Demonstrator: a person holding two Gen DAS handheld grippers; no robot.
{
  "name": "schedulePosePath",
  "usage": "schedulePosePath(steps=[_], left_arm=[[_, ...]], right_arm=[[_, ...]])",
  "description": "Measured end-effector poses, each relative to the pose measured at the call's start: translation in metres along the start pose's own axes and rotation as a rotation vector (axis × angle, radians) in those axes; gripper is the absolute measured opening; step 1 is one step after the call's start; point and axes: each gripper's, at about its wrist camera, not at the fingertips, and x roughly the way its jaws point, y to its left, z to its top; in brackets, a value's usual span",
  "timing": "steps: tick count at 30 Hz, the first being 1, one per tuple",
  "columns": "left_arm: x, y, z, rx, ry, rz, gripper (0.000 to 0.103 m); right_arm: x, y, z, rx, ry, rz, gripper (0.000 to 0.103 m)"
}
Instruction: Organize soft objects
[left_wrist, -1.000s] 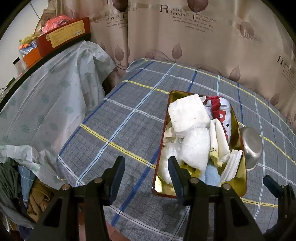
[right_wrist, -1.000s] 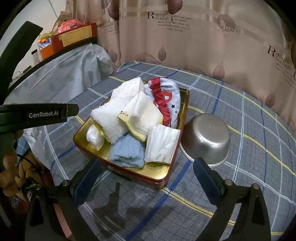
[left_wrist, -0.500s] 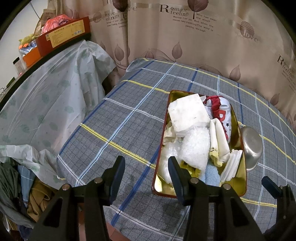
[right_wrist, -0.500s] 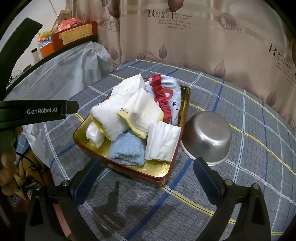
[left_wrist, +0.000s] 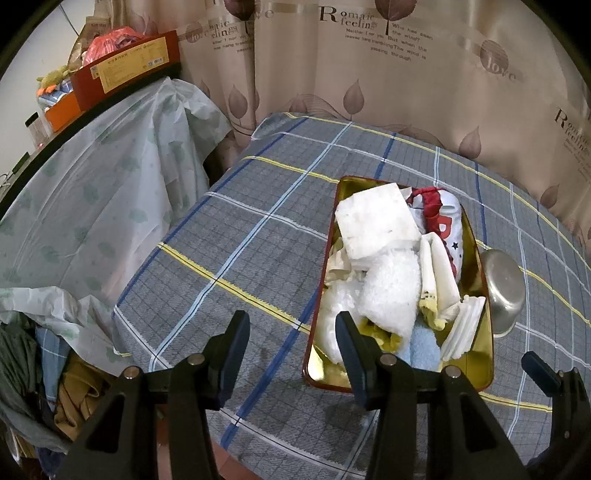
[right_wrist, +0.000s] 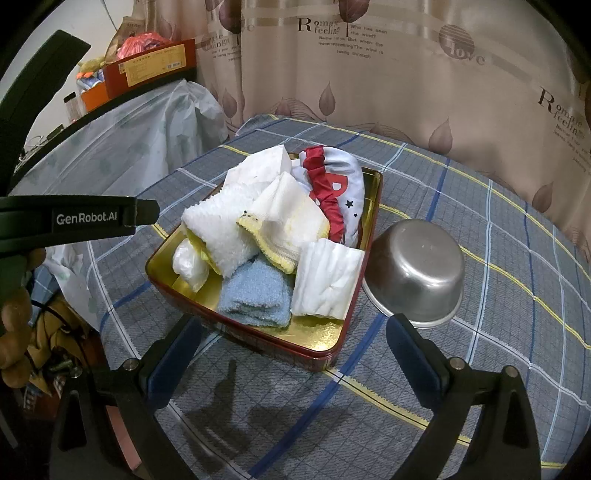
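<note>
A gold tin tray with red sides (right_wrist: 325, 338) (left_wrist: 476, 380) sits on the checked tablecloth and holds a heap of soft things: a fluffy white towel (right_wrist: 221, 236) (left_wrist: 391, 295), a yellow-edged cloth (right_wrist: 288, 221), a blue towel (right_wrist: 255, 295), a folded white cloth (right_wrist: 328, 280), a red and white garment (right_wrist: 336, 188) (left_wrist: 447, 218) and a white sheet (left_wrist: 373, 221). My left gripper (left_wrist: 291, 328) is open and empty, above the table at the tray's near left corner. My right gripper (right_wrist: 291, 332) is open wide and empty, just in front of the tray.
A steel bowl (right_wrist: 417, 269) (left_wrist: 502, 284) lies upside down against the tray's right side. A plastic-covered shelf (left_wrist: 92, 206) with red boxes (left_wrist: 125, 66) stands to the left. A curtain (left_wrist: 369, 74) hangs behind the table. Clothes (left_wrist: 33, 373) are piled by the table's near left edge.
The right gripper has moved slightly closer to the tray. The left gripper has barely moved.
</note>
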Motion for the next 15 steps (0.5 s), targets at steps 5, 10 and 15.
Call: schedulePosePath(steps=[5, 10, 15], left_arm=[[0.0003, 0.0001, -0.0023, 0.006, 0.004, -0.004, 0.049], [0.0007, -0.0001, -0.0011, 0.008, 0.002, -0.006, 0.049], [0.0011, -0.0014, -0.0016, 0.011, 0.002, -0.005, 0.049]], right_arm=[[0.0003, 0.0, -0.001, -0.004, 0.003, -0.004, 0.099], [0.0002, 0.003, -0.0007, -0.011, 0.003, -0.009, 0.099], [-0.0002, 0.0036, -0.0003, -0.016, 0.006, -0.007, 0.099]])
